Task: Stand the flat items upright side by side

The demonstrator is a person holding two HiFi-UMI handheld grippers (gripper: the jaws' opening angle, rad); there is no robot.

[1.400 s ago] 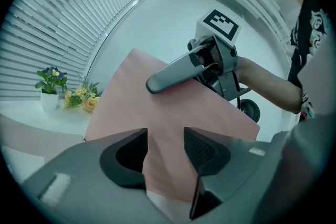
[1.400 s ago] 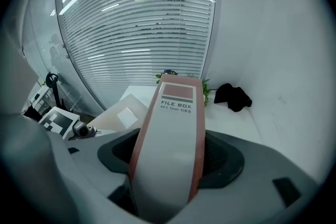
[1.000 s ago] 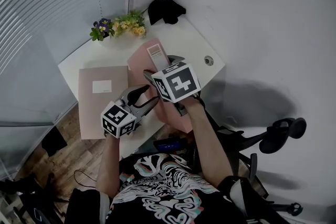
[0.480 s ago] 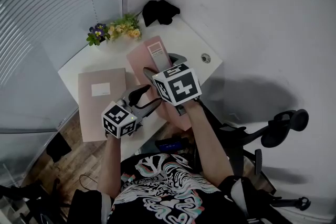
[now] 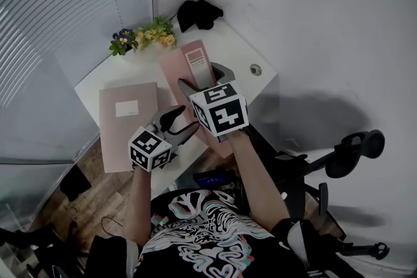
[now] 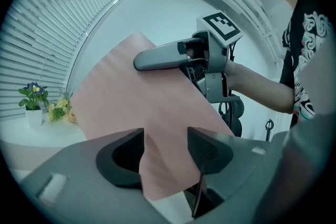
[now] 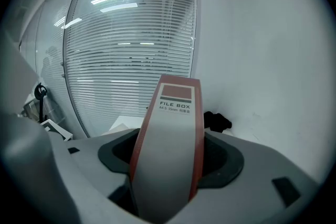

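Note:
A pink file box is tilted up off the white desk, its labelled grey spine facing up. My right gripper is shut across that spine, and the spine fills the gap between its jaws. My left gripper is at the box's near lower corner. In the left gripper view the pink side panel runs between the left gripper's parted jaws without being pinched. A second pink file box lies flat on the desk's left part.
A small pot of flowers and a black cloth sit at the desk's far edge by the wall. A cable hole is in the desk on the right. An office chair stands to the right of the person.
The held box and both grippers have stayed almost in place. The right gripper sits slightly lower in the head view, and the view itself has shifted a little.

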